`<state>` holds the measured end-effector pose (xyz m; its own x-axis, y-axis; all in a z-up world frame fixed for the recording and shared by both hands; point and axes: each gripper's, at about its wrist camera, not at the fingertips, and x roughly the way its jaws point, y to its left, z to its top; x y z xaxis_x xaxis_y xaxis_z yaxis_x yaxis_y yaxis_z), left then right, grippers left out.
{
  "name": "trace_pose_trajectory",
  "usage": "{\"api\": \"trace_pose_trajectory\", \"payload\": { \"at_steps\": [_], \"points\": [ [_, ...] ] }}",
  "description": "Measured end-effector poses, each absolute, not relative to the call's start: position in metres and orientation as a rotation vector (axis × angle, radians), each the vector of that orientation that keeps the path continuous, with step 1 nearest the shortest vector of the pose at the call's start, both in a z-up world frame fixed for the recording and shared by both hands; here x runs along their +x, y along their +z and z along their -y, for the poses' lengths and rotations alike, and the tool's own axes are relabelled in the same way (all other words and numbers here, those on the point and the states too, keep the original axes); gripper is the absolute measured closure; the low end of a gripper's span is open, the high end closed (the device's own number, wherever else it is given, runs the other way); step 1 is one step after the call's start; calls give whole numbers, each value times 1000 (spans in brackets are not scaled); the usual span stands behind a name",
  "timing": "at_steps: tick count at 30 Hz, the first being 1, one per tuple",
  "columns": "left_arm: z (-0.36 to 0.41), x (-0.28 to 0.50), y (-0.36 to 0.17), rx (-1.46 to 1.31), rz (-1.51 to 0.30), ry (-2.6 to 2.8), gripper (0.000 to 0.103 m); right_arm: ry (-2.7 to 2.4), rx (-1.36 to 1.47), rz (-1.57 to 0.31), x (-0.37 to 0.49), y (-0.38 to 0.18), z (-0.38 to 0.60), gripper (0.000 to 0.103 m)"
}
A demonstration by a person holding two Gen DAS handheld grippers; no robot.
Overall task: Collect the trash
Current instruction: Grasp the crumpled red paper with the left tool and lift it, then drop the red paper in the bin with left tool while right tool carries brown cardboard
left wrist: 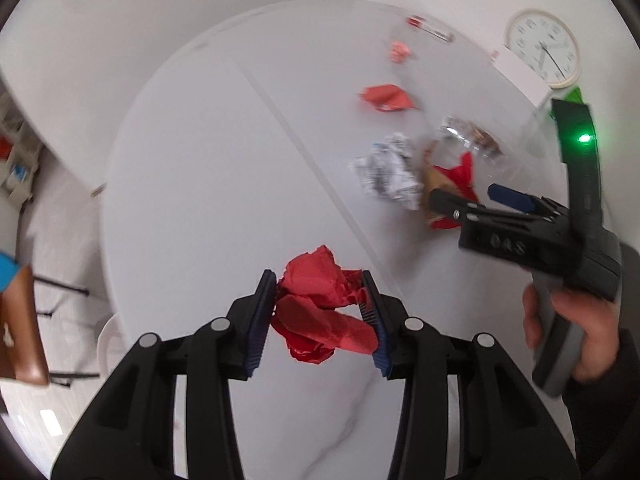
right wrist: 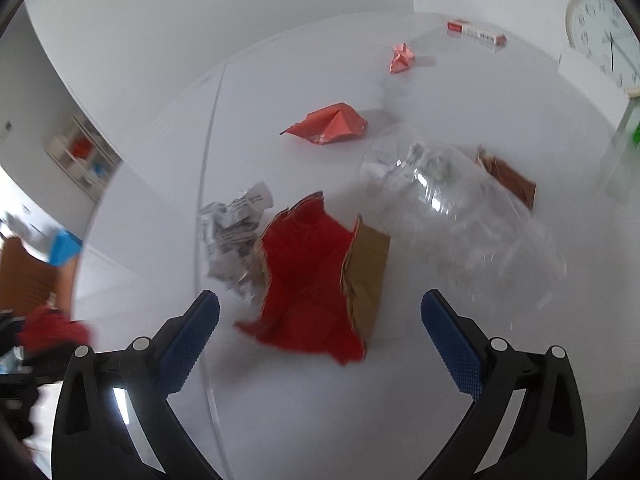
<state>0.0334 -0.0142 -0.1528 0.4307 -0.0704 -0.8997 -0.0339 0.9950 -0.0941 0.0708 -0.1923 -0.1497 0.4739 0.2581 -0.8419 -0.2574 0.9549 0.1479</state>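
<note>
My left gripper (left wrist: pixel 318 280) is shut on a crumpled red paper ball (left wrist: pixel 320 312), held above the white round table (left wrist: pixel 200 160). The right gripper (right wrist: pixel 320 300) stands open over a torn red and brown paper piece (right wrist: pixel 308 272), with nothing pressed between its blue pads (right wrist: pixel 188 344). In the left wrist view the right gripper (left wrist: pixel 464 194) hovers by that same piece (left wrist: pixel 456 176), with a hand (left wrist: pixel 576 332) on its handle. Crumpled printed paper (right wrist: pixel 236 232) lies just left of the torn piece. A clear plastic bottle (right wrist: pixel 460 216) lies to its right.
Farther back lie a red wrapper (right wrist: pixel 332 124), a small pink crumpled scrap (right wrist: pixel 401 58) and a red and white box (right wrist: pixel 476 33). A brown scrap (right wrist: pixel 508 180) lies behind the bottle. A white clock (right wrist: pixel 604 40) stands at the right rim. The table edge and floor are at left.
</note>
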Motion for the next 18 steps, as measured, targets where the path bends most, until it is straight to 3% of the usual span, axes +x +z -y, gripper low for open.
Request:
{"api": "trace_pose_trajectory", "payload": {
  "at_steps": [5, 7, 12, 18],
  "points": [
    [-17, 5, -149, -169, -1120, 75, 62, 319, -41, -1050, 80, -158, 192, 32],
    [-29, -4, -148, -198, -1118, 104, 62, 328, -47, -1056, 81, -160, 193, 48],
    [-53, -28, -144, -257, -1104, 172, 62, 354, -49, -1057, 77, -157, 196, 57],
    [-73, -57, -132, -292, -1071, 215, 62, 384, -15, -1058, 46, -134, 197, 57]
  ]
}}
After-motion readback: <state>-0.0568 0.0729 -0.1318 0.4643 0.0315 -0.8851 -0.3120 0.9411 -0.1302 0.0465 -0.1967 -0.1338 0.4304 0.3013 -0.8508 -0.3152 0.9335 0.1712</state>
